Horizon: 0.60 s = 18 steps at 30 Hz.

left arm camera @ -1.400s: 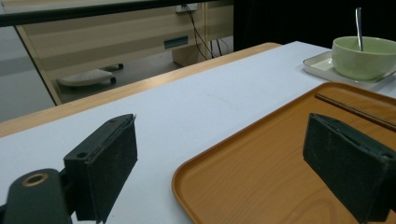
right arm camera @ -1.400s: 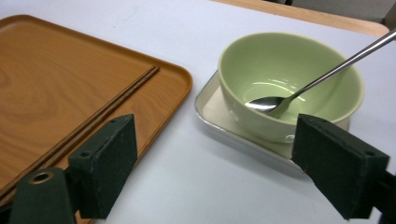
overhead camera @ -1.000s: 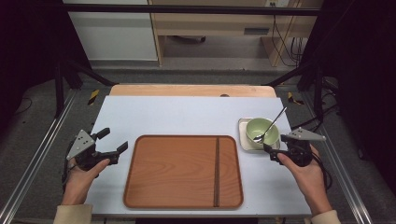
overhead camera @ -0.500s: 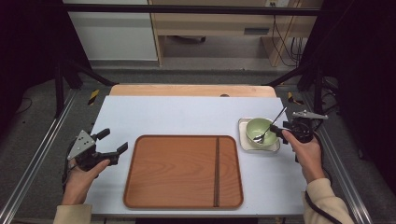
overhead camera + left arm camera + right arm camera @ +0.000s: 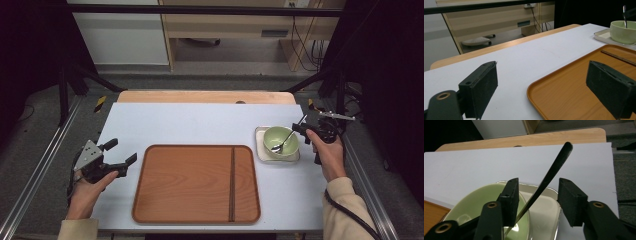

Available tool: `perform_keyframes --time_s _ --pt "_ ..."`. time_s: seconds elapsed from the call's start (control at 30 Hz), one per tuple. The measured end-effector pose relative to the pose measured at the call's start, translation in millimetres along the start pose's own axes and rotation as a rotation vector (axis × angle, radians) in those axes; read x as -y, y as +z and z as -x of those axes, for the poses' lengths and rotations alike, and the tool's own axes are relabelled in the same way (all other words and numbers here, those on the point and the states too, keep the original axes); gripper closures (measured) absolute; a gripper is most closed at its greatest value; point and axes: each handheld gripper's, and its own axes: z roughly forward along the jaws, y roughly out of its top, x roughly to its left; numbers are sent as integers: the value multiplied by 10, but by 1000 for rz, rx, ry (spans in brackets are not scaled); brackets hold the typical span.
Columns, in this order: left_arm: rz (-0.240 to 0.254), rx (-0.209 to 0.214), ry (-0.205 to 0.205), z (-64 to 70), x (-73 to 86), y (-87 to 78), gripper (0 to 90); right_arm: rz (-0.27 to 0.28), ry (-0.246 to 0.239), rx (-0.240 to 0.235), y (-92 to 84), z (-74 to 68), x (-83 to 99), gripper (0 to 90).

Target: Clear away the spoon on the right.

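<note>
spoon (image 5: 284,142) in bowl (image 5: 272,136) on dish (image 5: 261,151), right of tray (image 5: 196,182).

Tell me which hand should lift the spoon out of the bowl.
Right. Its claw already straddles the spoon handle, not yet gripping; the left claw sits beyond the tray.

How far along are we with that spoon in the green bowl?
Done: the right gripper has reached the spoon, its handle between the jaws. In hand: the jaws have just been closing, but a gap remains on the right side, so no firm grip yet. Left: grasp and lift it from the green bowl. The left gripper waits open beside the bare tray.
</note>
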Motion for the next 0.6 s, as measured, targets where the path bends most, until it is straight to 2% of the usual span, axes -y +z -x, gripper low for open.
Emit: perform_keyframes --time_s 0.1,0.3,0.6 --pt "0 2 -1 5 2 4 101 6 9 -18 8 15 0 621" --pt "-6 1 2 8 9 11 103 12 -11 -32 -7 -16 -17 751" --pt "4 -1 -5 -5 5 -6 105 56 -26 -77 -77 -103 -76 842"
